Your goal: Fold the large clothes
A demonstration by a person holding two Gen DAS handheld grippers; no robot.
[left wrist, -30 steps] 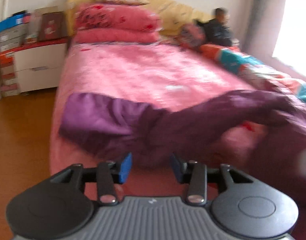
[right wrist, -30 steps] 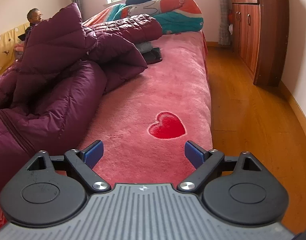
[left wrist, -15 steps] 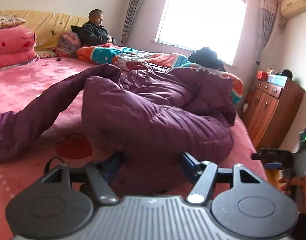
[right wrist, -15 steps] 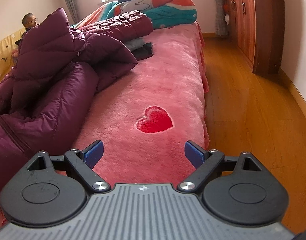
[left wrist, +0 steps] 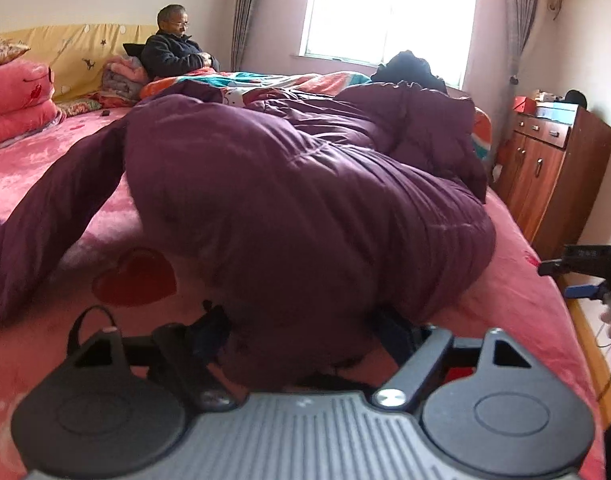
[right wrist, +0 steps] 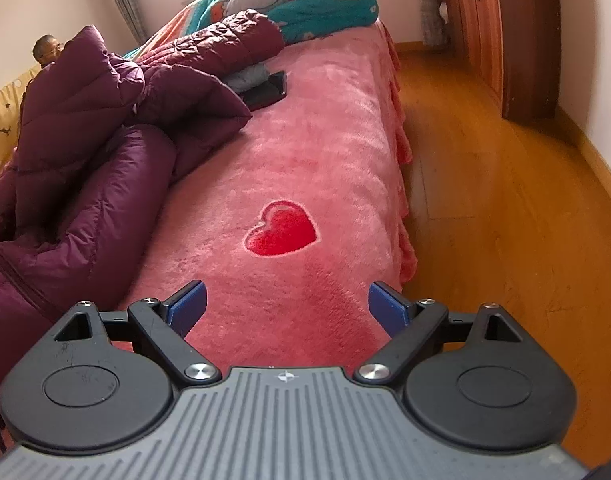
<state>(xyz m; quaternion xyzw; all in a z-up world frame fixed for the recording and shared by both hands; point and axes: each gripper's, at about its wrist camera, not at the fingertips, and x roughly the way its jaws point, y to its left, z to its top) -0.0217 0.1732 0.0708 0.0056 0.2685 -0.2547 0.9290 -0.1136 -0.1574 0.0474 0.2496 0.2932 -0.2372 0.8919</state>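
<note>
My left gripper (left wrist: 301, 328) is pressed up against the near end of the purple down coat (left wrist: 297, 200), and its jaws are opening; a fold of the coat sits between them, but the fabric drapes over the fingertips, so I cannot say with certainty whether the pads are clear of it, though I judge them released. The coat lies bunched on the pink bed cover (left wrist: 517, 304), one sleeve (left wrist: 45, 216) trailing out to the left across the cover near a red heart motif (left wrist: 135, 278), the bulk of it heaped toward the window side. I judge this placement deliberate: the fold has been laid over the body of the coat and is being let go so it rests there under its own weight. My right gripper (right wrist: 286, 306) hovers over bare cover near another heart (right wrist: 282, 229), jaws spread wide with nothing between them, held off to the side so it is free for the next grasp; in the left view it (left wrist: 577, 276) shows at the bed's far edge. The garment is far from a tidy rectangle; the trailing sleeve is not yet folded in. A person (left wrist: 173, 50) sits at the headboard, well apart from the work.
</note>
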